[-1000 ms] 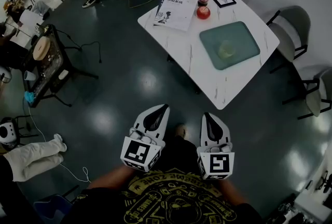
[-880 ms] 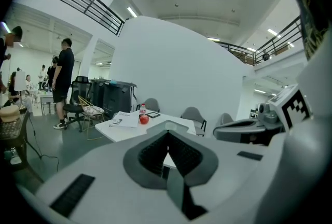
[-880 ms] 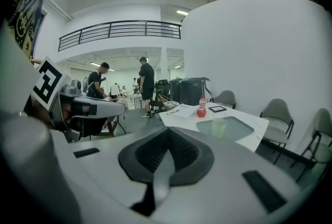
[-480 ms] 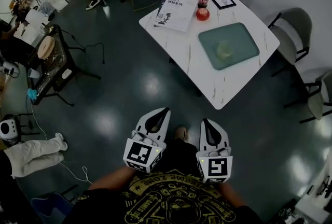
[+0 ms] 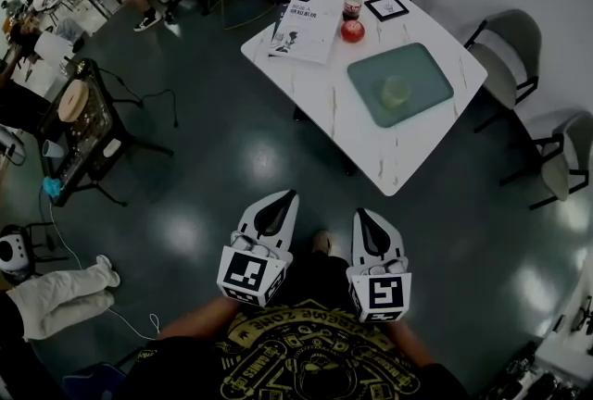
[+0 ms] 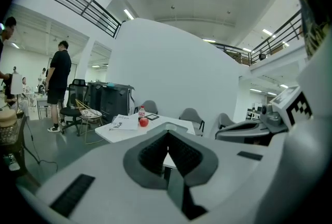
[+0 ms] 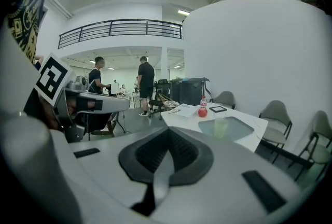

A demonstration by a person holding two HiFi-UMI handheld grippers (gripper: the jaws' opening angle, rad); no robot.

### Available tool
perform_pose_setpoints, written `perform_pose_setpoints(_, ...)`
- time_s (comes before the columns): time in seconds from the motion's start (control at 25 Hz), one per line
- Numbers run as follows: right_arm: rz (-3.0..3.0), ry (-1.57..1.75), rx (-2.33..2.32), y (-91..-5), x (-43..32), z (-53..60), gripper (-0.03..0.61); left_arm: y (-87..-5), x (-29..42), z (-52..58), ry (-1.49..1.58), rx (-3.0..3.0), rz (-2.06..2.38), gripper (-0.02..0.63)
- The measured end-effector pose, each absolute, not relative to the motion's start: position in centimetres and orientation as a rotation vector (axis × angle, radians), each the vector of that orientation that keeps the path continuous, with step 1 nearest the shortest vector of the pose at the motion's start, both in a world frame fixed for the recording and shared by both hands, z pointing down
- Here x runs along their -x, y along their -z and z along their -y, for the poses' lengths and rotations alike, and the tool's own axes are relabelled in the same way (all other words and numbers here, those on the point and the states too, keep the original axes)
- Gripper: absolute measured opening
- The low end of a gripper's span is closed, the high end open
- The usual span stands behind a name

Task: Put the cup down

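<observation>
A pale green translucent cup (image 5: 396,92) stands upright on a teal tray (image 5: 422,74) on the white table (image 5: 371,143), far ahead of both grippers. My left gripper (image 5: 282,201) and right gripper (image 5: 362,218) hang side by side over the dark floor, close to my body. Both are shut, with nothing between the jaws. In the right gripper view the cup (image 7: 221,127) rises beyond the shut right gripper (image 7: 168,132). In the left gripper view the left gripper (image 6: 167,137) points at the table's near corner (image 6: 127,132), and the cup is hidden.
On the table's far end lie a booklet (image 5: 304,30), a bottle (image 5: 352,2), a red round thing (image 5: 351,31) and a black frame (image 5: 386,7). Grey chairs (image 5: 508,60) ring the table. A loaded cart (image 5: 83,116) and floor cables (image 5: 153,88) are at the left, with people standing beyond.
The head view has shifted slightly, so the table sits a little further left and up. Both grippers stay where they were, shut and empty.
</observation>
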State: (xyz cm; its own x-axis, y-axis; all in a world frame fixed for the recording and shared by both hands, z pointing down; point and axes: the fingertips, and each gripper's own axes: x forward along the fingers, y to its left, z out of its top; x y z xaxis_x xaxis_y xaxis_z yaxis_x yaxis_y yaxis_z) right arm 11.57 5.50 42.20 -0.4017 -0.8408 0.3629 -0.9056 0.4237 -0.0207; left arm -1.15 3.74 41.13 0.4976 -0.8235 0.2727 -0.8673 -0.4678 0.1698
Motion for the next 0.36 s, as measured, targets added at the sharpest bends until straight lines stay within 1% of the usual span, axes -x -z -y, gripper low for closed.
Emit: perform_pose_setpoints(0.36,2.360,-0.291,-1.558,-41.6,-9.7,-5.2,0.005,-40.7,2.7,-3.1,-0.215,-2.494,1.381,0.011)
